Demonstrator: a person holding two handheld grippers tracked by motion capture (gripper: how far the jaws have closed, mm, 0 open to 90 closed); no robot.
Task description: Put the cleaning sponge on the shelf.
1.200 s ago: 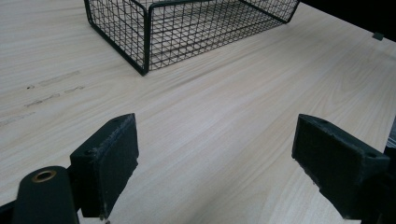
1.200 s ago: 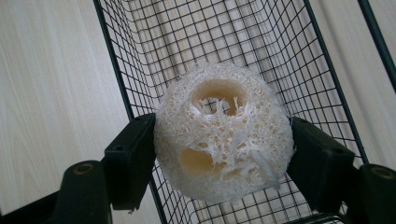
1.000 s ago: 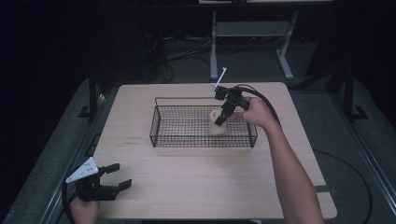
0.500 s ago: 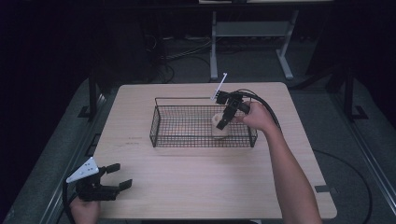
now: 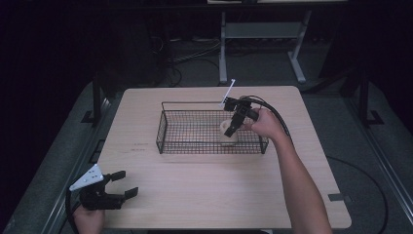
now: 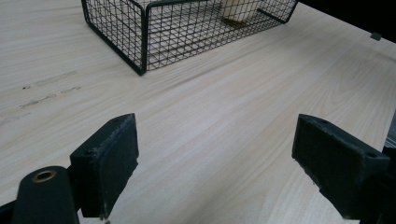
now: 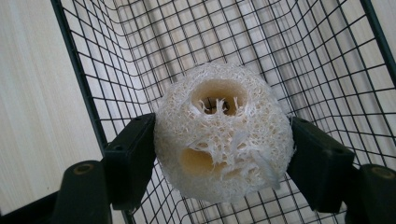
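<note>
Writing or brands cannot be read anywhere; right gripper [image 7: 223, 154] pinches a loofah sponge [image 7: 223, 133] inside the wire basket [image 5: 168, 131], while the left gripper [image 6: 217, 163] stands spread.

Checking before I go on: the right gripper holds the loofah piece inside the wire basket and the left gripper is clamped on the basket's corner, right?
Not quite. The left gripper rests open near the table's front edge, apart from the wire basket, as the high view shows. The right gripper does hold the loofah piece inside it.
</note>
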